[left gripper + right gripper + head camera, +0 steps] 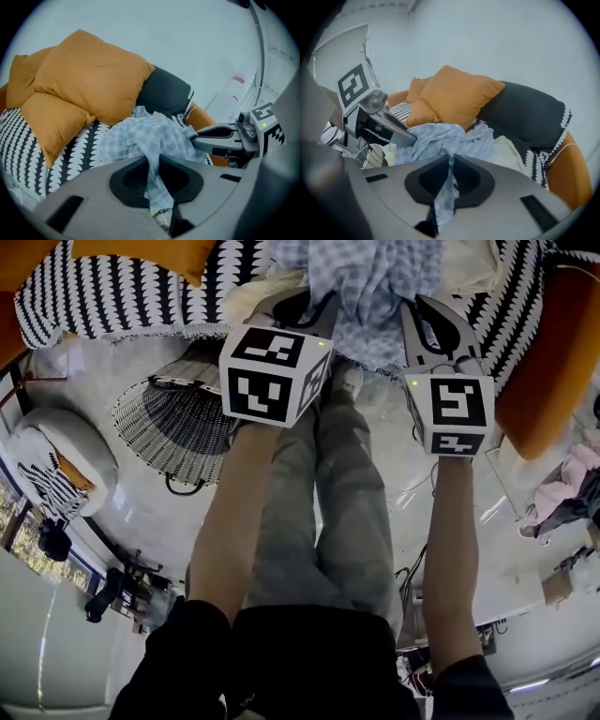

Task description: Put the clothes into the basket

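A light blue checked garment (370, 287) lies bunched on the black-and-white patterned sofa cover (112, 296). My left gripper (314, 301) is shut on a fold of the garment (154, 154), which runs down between its jaws. My right gripper (422, 310) is shut on another fold of the same garment (450, 173). In the left gripper view the right gripper (201, 136) shows biting the cloth's right side. In the right gripper view the left gripper (410, 136) shows at the cloth's left. A round wire basket (173, 423) stands on the floor left of my legs.
Orange cushions (89, 79) rest against the sofa back, beside a dark cushion (529, 117). A cream cloth (506, 150) lies under the garment. A white pouffe (56, 465) sits at far left, and pink clothes (562, 488) lie at the right edge.
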Demonstrator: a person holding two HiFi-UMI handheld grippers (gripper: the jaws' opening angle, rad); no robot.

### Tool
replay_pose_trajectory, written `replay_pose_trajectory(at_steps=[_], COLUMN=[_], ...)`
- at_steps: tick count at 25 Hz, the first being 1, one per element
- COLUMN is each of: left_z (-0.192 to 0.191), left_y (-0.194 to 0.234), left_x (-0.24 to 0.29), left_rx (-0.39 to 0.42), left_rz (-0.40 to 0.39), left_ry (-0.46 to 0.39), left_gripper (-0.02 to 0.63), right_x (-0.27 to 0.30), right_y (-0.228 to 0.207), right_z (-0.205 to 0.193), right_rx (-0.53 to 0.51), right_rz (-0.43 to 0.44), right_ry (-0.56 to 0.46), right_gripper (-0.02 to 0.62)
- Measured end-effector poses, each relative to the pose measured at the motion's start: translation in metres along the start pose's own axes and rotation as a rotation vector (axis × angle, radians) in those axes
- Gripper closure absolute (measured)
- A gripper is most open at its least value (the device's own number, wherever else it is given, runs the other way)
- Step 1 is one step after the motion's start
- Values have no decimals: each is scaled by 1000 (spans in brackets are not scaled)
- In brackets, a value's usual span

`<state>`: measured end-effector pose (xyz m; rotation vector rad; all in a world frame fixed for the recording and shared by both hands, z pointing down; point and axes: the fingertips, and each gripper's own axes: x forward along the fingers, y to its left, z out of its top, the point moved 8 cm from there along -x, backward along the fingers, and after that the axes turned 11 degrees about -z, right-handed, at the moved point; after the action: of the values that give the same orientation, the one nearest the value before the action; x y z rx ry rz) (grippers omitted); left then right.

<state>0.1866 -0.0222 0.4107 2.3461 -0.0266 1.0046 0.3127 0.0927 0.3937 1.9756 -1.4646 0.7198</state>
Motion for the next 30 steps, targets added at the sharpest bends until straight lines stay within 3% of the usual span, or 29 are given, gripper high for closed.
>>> replay_pose_trajectory(at_steps=[11, 15, 19, 24, 27, 30], left_z=[3, 9, 4, 12, 18, 14], left_y=[-40, -56, -62, -106, -122, -121], left_x=[-108, -159, -214, -264, -300, -343], left_rx=[-1, 2, -2, -11, -1, -11], left_rz=[33, 67, 106, 115, 135, 207], left_ry=[-284, -393, -448, -553, -607, -661], left_gripper=[555, 561, 565, 571, 572, 572], right_x=[-76, -100, -128, -176, -198, -212], right_y=[19, 37, 76, 83, 94, 120], right_z=[67, 98, 129, 160, 188, 224], right_rx=[11, -33, -72, -155, -150, -152], right_rz=[43, 86, 145, 197, 287, 419], right_ry=[-224, -284, -340, -386, -410, -482], right_gripper=[563, 562, 569, 571, 572, 572])
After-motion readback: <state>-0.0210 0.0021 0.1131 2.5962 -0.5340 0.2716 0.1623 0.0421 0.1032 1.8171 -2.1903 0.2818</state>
